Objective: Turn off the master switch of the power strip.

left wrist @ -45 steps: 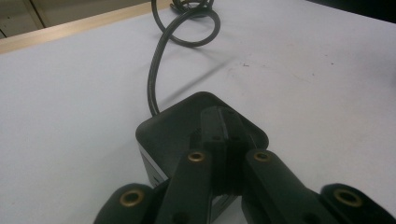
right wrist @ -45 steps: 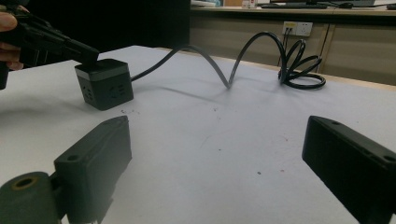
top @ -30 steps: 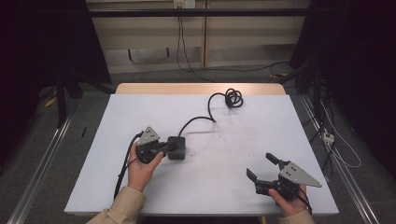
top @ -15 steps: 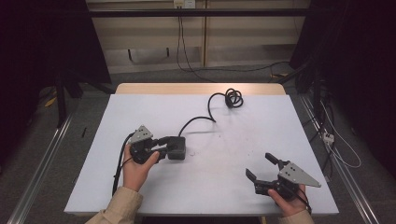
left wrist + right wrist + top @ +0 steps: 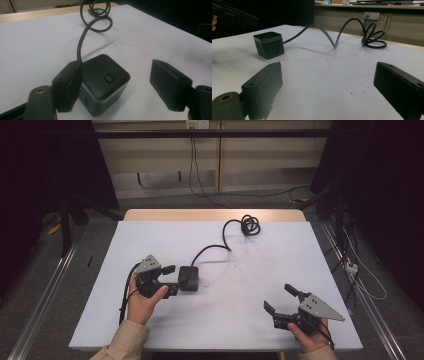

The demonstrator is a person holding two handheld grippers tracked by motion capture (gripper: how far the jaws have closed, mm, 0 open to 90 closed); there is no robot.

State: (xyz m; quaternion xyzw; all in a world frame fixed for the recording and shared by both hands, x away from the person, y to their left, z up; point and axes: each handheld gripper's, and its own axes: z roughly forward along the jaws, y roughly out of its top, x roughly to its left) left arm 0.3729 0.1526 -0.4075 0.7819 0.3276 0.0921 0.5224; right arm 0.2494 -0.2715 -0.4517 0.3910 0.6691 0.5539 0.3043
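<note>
Standing at table centre-left, the black power cube (image 5: 189, 277) lies just ahead of the left gripper (image 5: 171, 279), whose jaws have just been opening (cube between them, ungripped); the right gripper (image 5: 281, 300) waits well apart, jaws spread, empty; cord (image 5: 226, 237) trails away.

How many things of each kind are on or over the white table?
Black cube socket: 1
Black cable with coil: 1
Tongs: 2, left and right
Total: 4
</note>
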